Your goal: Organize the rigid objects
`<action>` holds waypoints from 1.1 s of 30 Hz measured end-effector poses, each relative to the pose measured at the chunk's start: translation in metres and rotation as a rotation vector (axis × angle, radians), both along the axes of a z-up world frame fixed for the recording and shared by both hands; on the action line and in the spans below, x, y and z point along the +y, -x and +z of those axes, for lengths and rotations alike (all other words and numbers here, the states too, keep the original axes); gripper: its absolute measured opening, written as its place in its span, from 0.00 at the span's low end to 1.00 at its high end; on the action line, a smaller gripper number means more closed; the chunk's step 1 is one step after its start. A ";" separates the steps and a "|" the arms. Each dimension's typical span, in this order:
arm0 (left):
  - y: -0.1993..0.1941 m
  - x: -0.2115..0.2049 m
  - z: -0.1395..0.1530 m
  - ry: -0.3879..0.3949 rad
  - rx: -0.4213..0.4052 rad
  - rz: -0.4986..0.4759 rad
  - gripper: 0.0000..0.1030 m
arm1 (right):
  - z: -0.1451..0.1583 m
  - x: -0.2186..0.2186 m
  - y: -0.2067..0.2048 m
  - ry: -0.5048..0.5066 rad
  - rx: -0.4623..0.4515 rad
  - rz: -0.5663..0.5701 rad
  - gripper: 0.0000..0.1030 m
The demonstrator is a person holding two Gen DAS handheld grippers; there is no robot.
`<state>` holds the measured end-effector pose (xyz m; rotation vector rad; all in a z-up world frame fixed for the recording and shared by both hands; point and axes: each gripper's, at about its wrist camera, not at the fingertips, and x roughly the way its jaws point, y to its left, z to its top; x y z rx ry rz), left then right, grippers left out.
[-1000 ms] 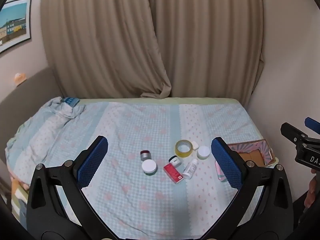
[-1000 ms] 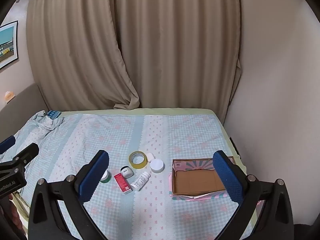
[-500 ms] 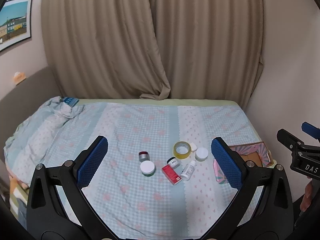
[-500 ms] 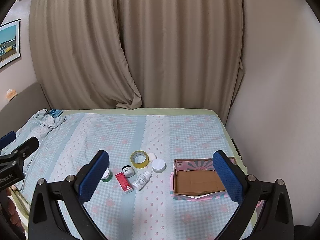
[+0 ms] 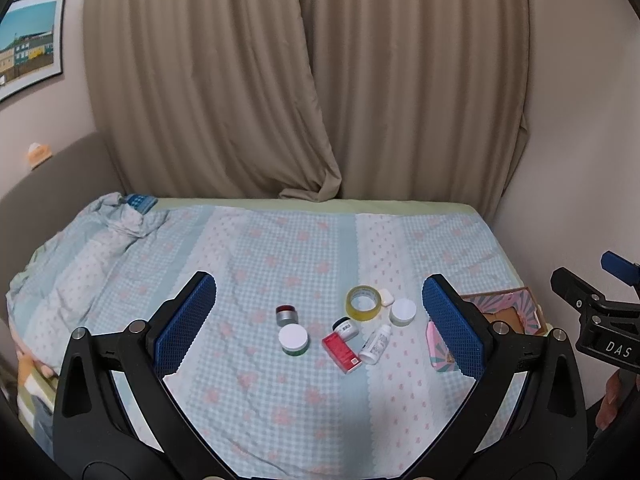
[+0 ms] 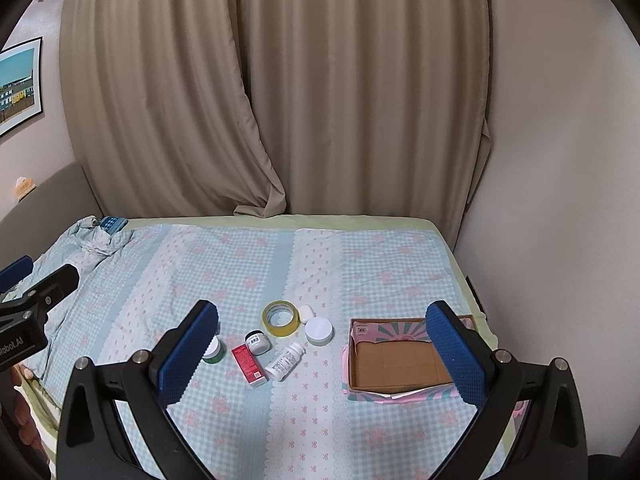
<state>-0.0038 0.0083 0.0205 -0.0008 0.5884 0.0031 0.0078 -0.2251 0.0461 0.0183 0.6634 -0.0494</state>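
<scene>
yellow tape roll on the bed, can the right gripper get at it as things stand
Probably yes: the right gripper is open and empty, and the yellow tape roll lies flat with nothing on top or in between.

Both views have drawn back slightly from the bed (image 5: 280,240), and the right gripper (image 5: 600,300) sits higher.

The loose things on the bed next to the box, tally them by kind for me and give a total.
Jars: 4: white-lidded green jar, red-topped silver jar, dark-capped jar, white jar
Bottles: 1: white bottle
Cartons: 1: red carton
Tape rolls: 1: yellow tape roll
Small white cases: 1: white case
Total: 8
</scene>
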 end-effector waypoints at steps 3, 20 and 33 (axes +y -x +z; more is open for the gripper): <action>0.001 -0.001 -0.002 0.001 -0.001 0.000 1.00 | -0.001 0.001 0.001 0.001 -0.001 -0.001 1.00; 0.001 -0.003 -0.004 0.002 -0.001 -0.002 0.99 | -0.005 -0.003 0.002 -0.005 -0.005 0.000 1.00; 0.001 -0.003 -0.004 0.004 0.000 -0.003 1.00 | -0.005 -0.004 0.001 -0.013 0.001 0.006 1.00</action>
